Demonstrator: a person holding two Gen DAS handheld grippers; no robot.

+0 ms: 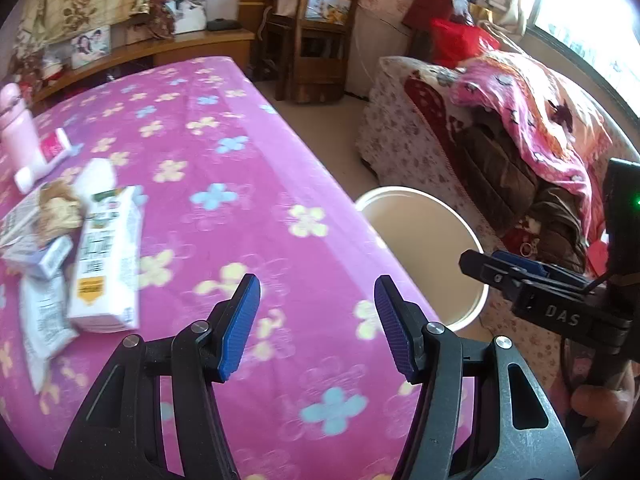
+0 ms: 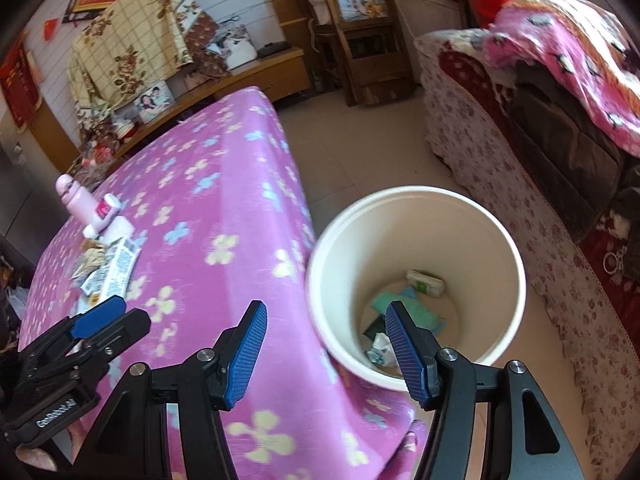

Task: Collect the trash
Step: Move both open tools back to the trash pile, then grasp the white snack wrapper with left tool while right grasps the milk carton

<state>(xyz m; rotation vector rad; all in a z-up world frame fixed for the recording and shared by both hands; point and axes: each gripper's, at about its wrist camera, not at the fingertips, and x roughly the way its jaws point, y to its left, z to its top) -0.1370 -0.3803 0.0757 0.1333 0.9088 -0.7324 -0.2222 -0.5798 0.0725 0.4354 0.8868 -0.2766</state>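
Both my claws, left (image 1: 318, 326) and right (image 2: 326, 350), are spread and empty. The trash pile (image 1: 76, 248) lies far to my left claw's left; the bin (image 2: 416, 280) sits just ahead of my right. Reaching hastily, I might knock the bottle (image 1: 18, 128) beyond the pile.

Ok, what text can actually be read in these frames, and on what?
"DAS": on the right claw body, left wrist view.
"GenRobot.AI", roughly: on the left claw body, small.
Carton and wrappers on the table: print too blurred to read.
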